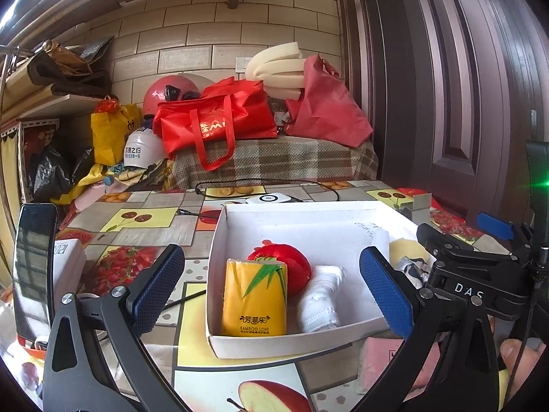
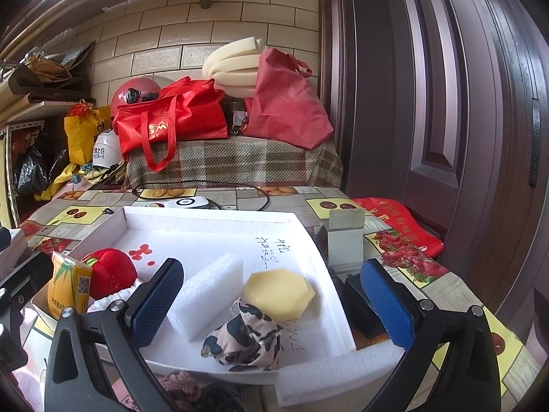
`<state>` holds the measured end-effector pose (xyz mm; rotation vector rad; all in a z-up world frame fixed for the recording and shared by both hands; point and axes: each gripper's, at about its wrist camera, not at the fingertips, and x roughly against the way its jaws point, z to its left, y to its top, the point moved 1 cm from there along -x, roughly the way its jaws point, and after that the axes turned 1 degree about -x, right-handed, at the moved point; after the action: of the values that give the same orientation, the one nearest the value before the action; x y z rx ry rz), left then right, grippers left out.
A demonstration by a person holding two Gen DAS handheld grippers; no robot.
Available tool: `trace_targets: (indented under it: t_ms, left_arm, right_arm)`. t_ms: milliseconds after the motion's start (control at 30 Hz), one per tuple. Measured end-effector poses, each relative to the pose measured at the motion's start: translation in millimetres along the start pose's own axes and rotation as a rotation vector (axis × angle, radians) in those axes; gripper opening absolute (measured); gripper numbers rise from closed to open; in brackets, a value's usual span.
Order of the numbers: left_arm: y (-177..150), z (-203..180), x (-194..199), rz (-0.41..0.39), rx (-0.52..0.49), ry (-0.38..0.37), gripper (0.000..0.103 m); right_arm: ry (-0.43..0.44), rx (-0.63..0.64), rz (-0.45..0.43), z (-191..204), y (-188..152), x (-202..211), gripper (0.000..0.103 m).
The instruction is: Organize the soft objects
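Left gripper (image 1: 272,290): jaws held apart, nothing gripped.
Right gripper (image 2: 272,300): jaws held apart, empty.
White tray (image 2: 212,216): tissue pack (image 1: 254,297), red plush (image 2: 111,273), foam block (image 2: 206,295), yellow sponge (image 2: 279,293), patterned cloth (image 2: 245,340) are contained.

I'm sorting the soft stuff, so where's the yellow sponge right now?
The yellow sponge lies in the white box, right of centre in the right wrist view, between the foam block and the box's right wall, touching the patterned cloth.
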<state>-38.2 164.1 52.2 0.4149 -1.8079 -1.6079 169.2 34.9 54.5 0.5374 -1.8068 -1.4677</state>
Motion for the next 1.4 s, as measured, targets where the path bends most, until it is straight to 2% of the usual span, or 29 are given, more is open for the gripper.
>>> trace_targets:
  t_ms: [300,733,1133,1400]
  left_arm:
    - [-3.8,-7.4,14.2,0.015,-0.025,-0.09,0.103]
    - [-9.1,-15.2,28.0,0.037,-0.063,-0.151,0.103]
    - [-17.1,-28.4,37.5,0.12,-0.131,-0.287,0.103]
    - [-26.4,-47.7,42.4,0.205,-0.2,-0.412,0.103]
  right_arm:
    - [-0.004,-0.008,0.006,-6.3,-3.7,9.4,0.103]
    - [0.013,-0.041,-0.006,-17.1,-8.2,24.5,0.103]
    - [-0.004,-0.085,0.02,-32.2,-14.5,37.2,0.103]
    - [0.004,-0.15,0.125,-54.8,-26.5,40.9,0.103]
